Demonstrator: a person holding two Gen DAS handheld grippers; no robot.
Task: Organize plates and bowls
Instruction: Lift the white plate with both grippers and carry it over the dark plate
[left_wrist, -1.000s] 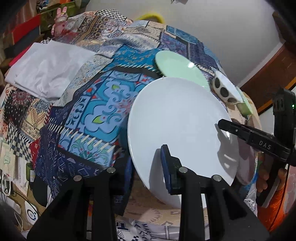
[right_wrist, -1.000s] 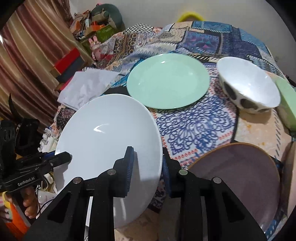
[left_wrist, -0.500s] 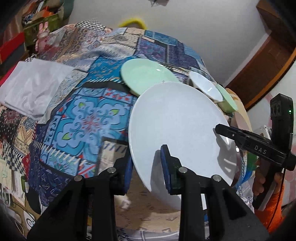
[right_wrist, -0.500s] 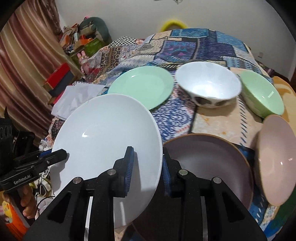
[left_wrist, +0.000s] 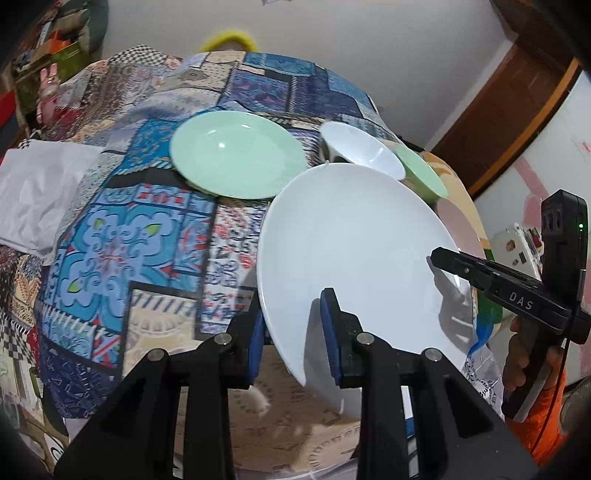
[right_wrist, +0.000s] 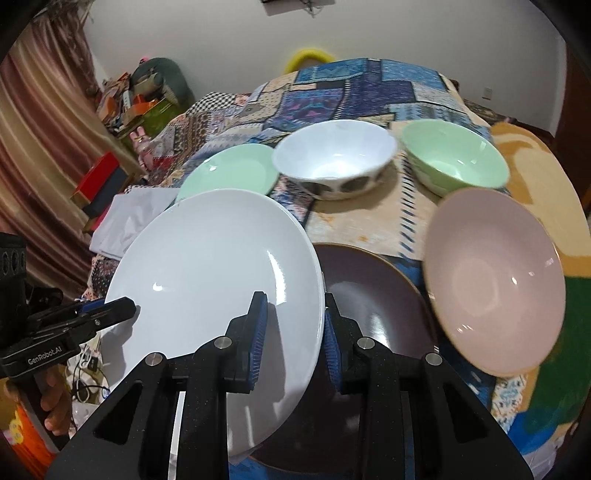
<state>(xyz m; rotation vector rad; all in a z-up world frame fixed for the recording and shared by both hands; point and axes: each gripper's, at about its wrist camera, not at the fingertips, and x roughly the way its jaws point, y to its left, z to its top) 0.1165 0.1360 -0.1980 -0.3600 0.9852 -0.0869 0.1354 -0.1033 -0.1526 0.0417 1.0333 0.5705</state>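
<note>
Right wrist view | plates: 3 | bowls: 3 | both grippers clamped on white plate (right_wrist: 207, 273)

Your white plate (right_wrist: 207, 280) hides the left part of the dark plate (right_wrist: 373, 306) beyond the right gripper (right_wrist: 291, 332), and most of the pink bowl (left_wrist: 461, 225) past the left gripper (left_wrist: 291, 332).

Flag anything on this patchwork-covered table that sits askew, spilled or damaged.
Only the large white plate is off level: it hangs tilted, clamped at opposite rims by the left gripper and right gripper, partly over the dark brown plate. No spill or breakage shows.
</note>
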